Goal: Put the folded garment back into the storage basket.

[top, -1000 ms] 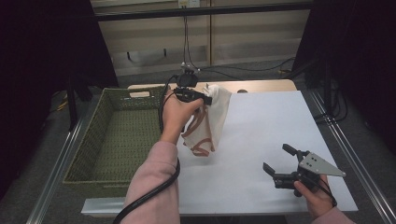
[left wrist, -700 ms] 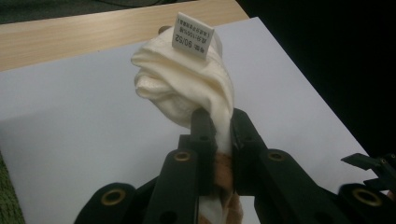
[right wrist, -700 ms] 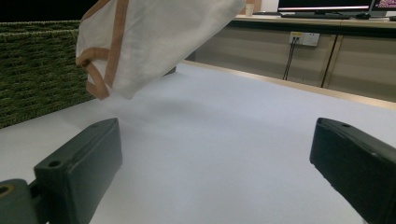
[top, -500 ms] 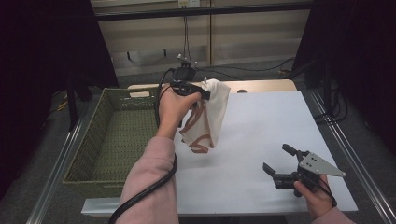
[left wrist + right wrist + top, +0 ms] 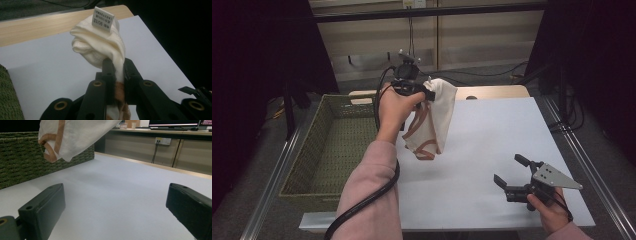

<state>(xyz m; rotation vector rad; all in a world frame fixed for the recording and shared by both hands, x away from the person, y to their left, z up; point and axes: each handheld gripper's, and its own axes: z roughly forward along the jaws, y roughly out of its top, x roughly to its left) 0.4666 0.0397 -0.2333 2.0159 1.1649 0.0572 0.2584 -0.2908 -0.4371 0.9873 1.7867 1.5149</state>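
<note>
Left gripper point(image 5: 428, 95) is clamped on the cream cloth point(image 5: 432, 120): in the left gripper view your jaws pinch a bunched fold of it, with the rest puffing out above the tips. A small white label point(image 5: 103, 18) with printed text sticks up from the top of that bunch.

Cloth hangs free below your grip, above the white table surface point(image 5: 492, 135), near its far left part. It has tan-brown trim point(image 5: 424, 150) along the lower edges, and the bottom corner dangles clear of the surface. In the right gripper view the same cloth point(image 5: 72, 135) hangs at top left, in front of the basket wall.

Your left hand point(image 5: 394, 107) is raised, pink sleeve point(image 5: 369, 195) coming in from the bottom, black cable point(image 5: 367, 200) looping under the forearm.

Green woven basket point(image 5: 302, 155) sits just beside the white surface on its left; the cloth is over the table, near the basket's right edge, not over the basket.

Right gripper point(image 5: 512, 175) sits low at the near right of the table, well apart from the cloth. Its jaws are spread wide with nothing between them; the right gripper view shows bare white surface in the gap. Grey three-cornered plate point(image 5: 554, 176) on top, your right hand point(image 5: 549, 212) behind it.
</note>
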